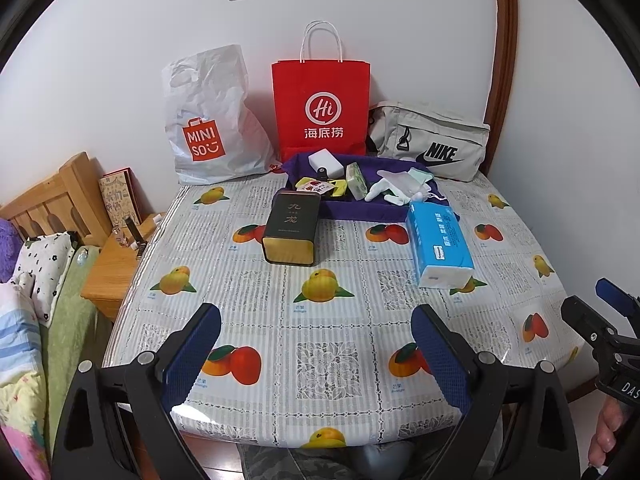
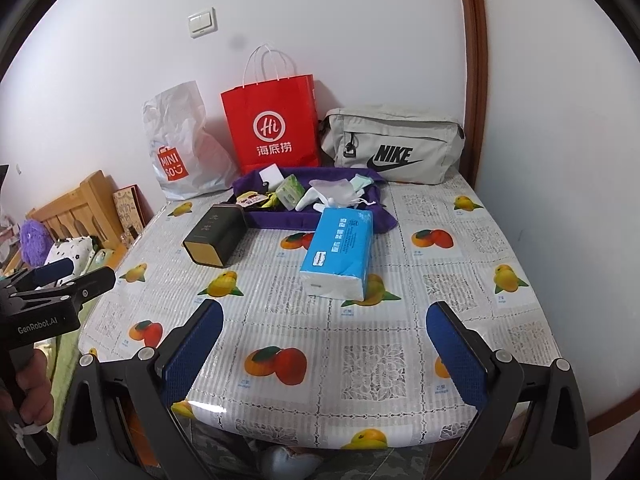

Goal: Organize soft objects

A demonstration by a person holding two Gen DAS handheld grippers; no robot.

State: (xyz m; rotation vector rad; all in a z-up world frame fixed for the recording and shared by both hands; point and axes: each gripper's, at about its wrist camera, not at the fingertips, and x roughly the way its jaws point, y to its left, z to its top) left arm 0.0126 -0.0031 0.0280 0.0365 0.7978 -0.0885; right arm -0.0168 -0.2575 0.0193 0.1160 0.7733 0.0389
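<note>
A blue pack of tissues (image 1: 440, 244) (image 2: 340, 250) lies on the fruit-print table right of centre. Behind it a purple cloth bag (image 1: 360, 210) (image 2: 280, 220) lies open with white gloves (image 1: 394, 184) (image 2: 332, 192), a green tissue packet (image 1: 356, 180) (image 2: 291, 192), a white box (image 1: 326, 162) (image 2: 270, 176) and snack packets (image 1: 316, 189) on it. My left gripper (image 1: 316, 352) hovers open over the table's near edge with nothing between its fingers. My right gripper (image 2: 324, 354) is likewise open and empty at the near edge; it also shows at the far right of the left wrist view (image 1: 600, 320).
A dark tea tin (image 1: 292, 230) (image 2: 218, 238) lies left of the tissues. Against the wall stand a white Miniso bag (image 1: 208, 120) (image 2: 180, 148), a red paper bag (image 1: 320, 108) (image 2: 274, 120) and a grey Nike pouch (image 1: 432, 140) (image 2: 392, 144). A bed (image 1: 40, 300) and wooden nightstand (image 1: 112, 272) are left of the table.
</note>
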